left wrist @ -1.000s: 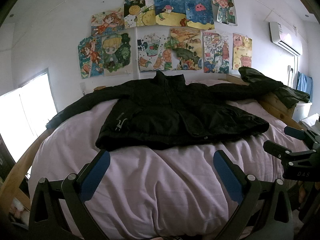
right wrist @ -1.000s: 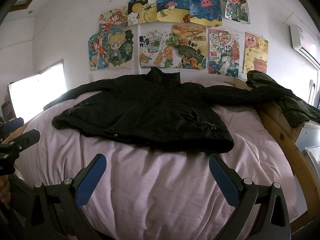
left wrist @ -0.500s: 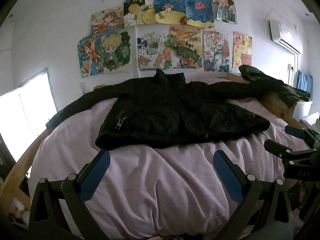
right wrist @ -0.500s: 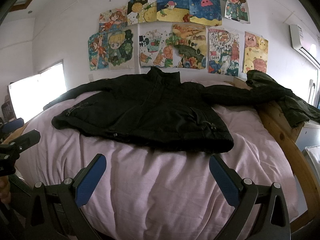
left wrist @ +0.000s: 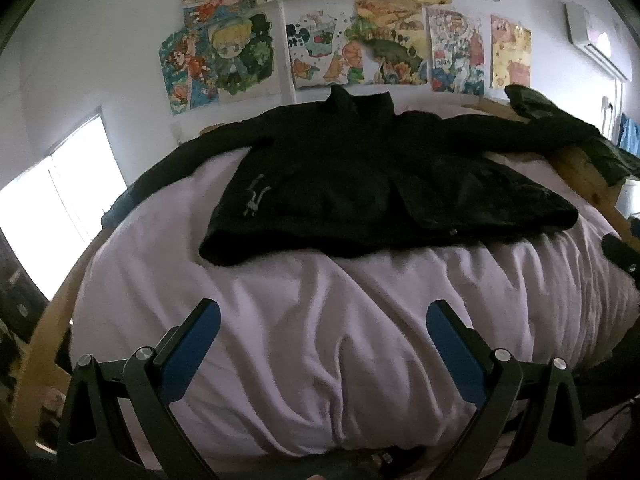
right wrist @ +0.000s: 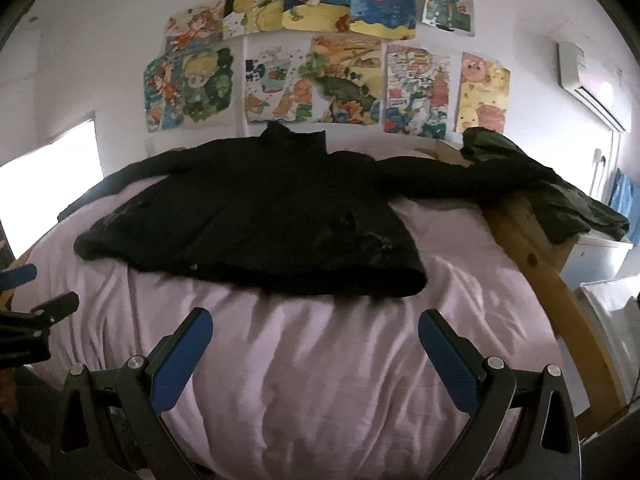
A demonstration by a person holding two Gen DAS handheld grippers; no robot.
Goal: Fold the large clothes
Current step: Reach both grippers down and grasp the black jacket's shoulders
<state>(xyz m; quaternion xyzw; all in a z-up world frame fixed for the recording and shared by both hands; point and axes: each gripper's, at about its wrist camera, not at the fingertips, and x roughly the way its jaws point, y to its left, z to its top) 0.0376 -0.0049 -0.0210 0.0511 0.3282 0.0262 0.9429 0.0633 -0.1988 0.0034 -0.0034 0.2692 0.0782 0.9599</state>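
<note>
A black jacket (left wrist: 372, 184) lies spread flat on the bed (left wrist: 320, 320), sleeves out, ready for folding; left gripper (left wrist: 320, 330) and right gripper (right wrist: 314, 330) hover near its hem, jaws wide apart and empty.

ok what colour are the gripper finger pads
Blue pads on black fingers, clearest in the right wrist view.

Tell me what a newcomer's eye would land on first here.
A black jacket lies spread flat, sleeves out, across the middle of a bed with a pale pink cover. Above it, bright children's drawings fill the white wall. Both open tools, left tool and right tool, hover at the near edge.
</note>
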